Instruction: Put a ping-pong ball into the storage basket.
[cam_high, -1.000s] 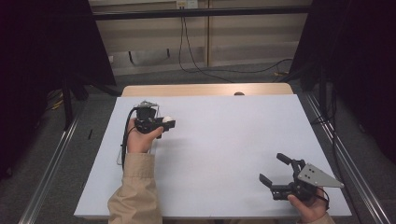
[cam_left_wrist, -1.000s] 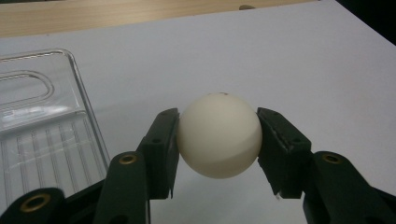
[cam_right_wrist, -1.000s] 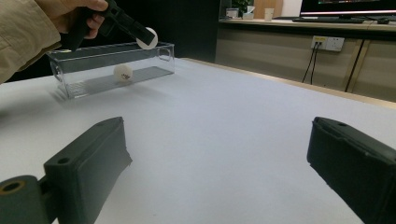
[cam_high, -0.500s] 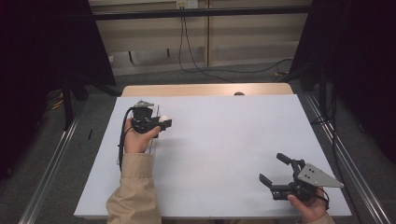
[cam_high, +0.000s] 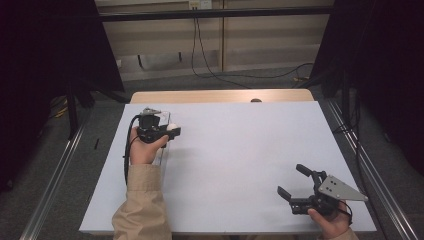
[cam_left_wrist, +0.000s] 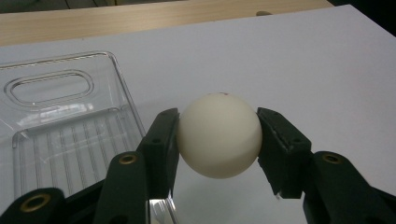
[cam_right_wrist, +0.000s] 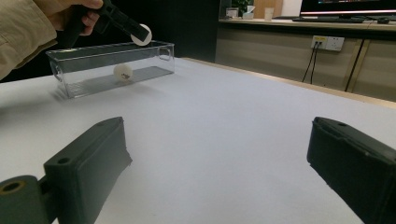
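Left gripper (cam_left_wrist: 217, 140), clamped on white ball (cam_left_wrist: 218, 134), has moved back over clear bin (cam_right_wrist: 112, 65) holding another ball (cam_right_wrist: 123, 72); release likely next; right gripper (cam_high: 299, 186) open, idle on counter (cam_high: 240, 150)

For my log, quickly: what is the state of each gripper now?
Left gripper: closed on the ball.
Right gripper: open, holding nothing.

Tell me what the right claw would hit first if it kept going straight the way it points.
Probably nothing close: ahead of the right claw lies bare white table. The clear box sits off to the left of its line, though depth is hard to judge.
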